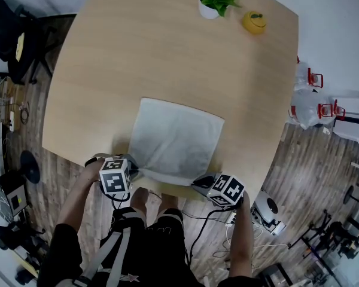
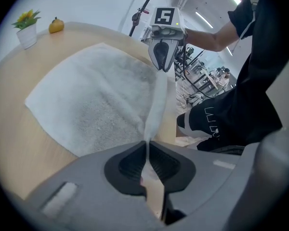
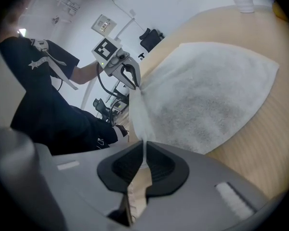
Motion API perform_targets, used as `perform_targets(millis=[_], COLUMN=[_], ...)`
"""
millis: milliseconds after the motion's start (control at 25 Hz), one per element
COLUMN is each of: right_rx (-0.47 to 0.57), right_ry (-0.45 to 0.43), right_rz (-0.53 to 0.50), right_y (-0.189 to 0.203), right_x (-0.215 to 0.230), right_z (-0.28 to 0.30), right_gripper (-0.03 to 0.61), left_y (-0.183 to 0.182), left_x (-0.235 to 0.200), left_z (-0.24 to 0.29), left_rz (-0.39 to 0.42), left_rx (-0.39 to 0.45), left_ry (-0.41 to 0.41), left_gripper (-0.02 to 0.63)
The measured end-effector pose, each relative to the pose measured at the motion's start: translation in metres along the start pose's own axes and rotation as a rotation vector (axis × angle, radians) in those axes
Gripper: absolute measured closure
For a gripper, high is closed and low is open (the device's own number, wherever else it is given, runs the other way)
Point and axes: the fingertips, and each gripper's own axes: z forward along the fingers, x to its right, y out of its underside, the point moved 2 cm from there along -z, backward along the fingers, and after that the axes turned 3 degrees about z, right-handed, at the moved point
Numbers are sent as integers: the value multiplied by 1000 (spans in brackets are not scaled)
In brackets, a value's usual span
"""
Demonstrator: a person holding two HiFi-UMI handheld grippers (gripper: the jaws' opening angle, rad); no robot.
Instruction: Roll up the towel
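Slippage worries me most: the fingers (image 2: 129,163) of my left gripper (image 2: 147,147) and of my right gripper (image 3: 143,152) are each pinched together on only a thin fold of the towel (image 1: 178,137), one at each near corner, so a sharp tug from either side could pull the cloth free and drop that corner. If one hand leads the other as I turn the hem over, I expect the roll to start skewed and come out cone-shaped. Pulling toward me could also drag the whole sheet off the desk (image 1: 167,52), since its near hem already sits at the near edge. The towel is pale, fluffy and roughly square, lying flat over the near middle of the desk, with only the hem between my grippers raised and stretched taut; nothing is rolled yet.
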Motion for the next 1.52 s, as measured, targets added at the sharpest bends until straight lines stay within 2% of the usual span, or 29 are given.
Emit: perform_targets(millis=[240, 440, 520, 560, 680, 1040, 1200, 1520], right_rx=[-5, -4, -13, -20, -26, 38, 63, 118], right_ry=[54, 143, 172, 186, 228, 389, 437, 598], right_rz=[-43, -88, -98, -105, -132, -163, -163, -171], right_y=[-7, -11, -11, -11, -9, -14, -14, -13], right_x=[9, 20, 20, 19, 19, 27, 29, 34], right_z=[-2, -5, -4, -4, -3, -16, -20, -39], right_gripper=[552, 547, 528, 493, 481, 442, 439, 426], left_y=[-2, -2, -2, -2, -2, -3, -4, 5], left_x=[-13, -19, -21, -21, -23, -36, -40, -52], left_z=[2, 2, 2, 2, 1, -10, -15, -37], left_rz=[26, 29, 37, 40, 38, 41, 33, 34], left_rx=[-22, -32, -44, -49, -43, -23, -12, -16], left_ry=[-78, -121, -148, -159, -199, -358, -414, -578], left_gripper=[580, 572, 558, 557, 544, 433, 423, 421])
